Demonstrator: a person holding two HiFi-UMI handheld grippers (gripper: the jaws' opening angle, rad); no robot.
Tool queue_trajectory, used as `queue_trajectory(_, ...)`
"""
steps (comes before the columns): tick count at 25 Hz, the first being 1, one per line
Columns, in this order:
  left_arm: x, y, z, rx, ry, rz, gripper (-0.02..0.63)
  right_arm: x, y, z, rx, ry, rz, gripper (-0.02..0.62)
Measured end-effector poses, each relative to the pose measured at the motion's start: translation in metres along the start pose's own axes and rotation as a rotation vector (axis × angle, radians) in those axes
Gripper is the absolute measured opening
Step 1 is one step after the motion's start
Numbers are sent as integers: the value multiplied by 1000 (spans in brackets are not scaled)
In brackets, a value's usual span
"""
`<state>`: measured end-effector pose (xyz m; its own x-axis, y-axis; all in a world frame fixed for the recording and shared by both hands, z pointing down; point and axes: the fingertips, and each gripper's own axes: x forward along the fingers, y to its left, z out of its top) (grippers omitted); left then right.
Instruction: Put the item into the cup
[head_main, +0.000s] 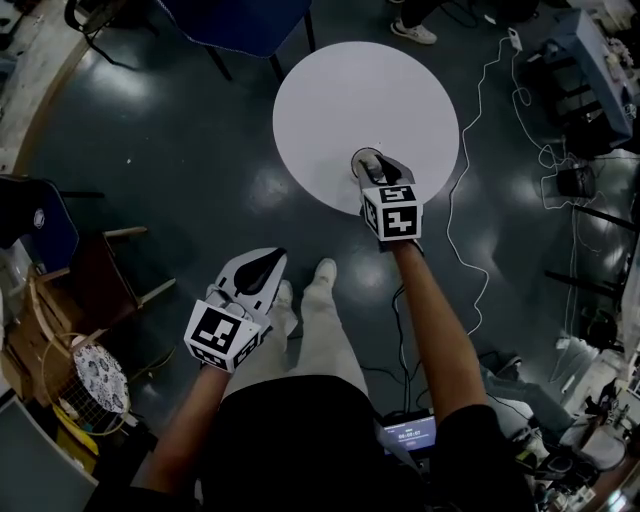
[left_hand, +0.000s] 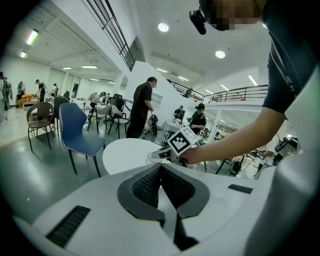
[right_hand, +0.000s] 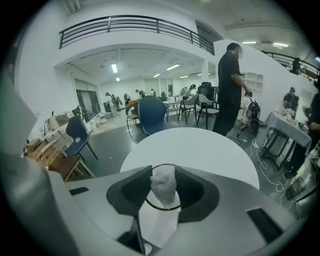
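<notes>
A crumpled white item (right_hand: 164, 186) hangs between the jaws of my right gripper (right_hand: 163, 172), directly over the dark rim of a cup (right_hand: 150, 204). The pads stand apart from it rather than pressing, and its lower end dips inside the rim. In the head view the right gripper (head_main: 372, 165) is above the cup (head_main: 366, 158) at the near edge of the round white table (head_main: 340, 90). My left gripper (head_main: 272, 256) is off the table, low and to the left, shut with nothing in it. From the left gripper (left_hand: 161, 167) I see the cup (left_hand: 152, 158) beneath the right gripper's marker cube (left_hand: 181, 141).
A blue chair (head_main: 240, 20) stands at the table's far side. A white cable (head_main: 470, 230) runs over the dark floor on the right. A wooden chair (head_main: 110, 270) and boxes are at the left. A person in black (right_hand: 230, 90) stands beyond the table.
</notes>
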<state>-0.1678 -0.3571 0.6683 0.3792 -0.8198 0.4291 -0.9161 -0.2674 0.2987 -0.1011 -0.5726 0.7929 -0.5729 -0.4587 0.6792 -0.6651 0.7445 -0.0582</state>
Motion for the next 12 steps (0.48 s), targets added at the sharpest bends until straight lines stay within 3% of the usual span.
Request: queue_trajectory(12, 10, 17, 5, -5, -11, 8, 15, 3, -7, 7, 61, -28, -5, 150)
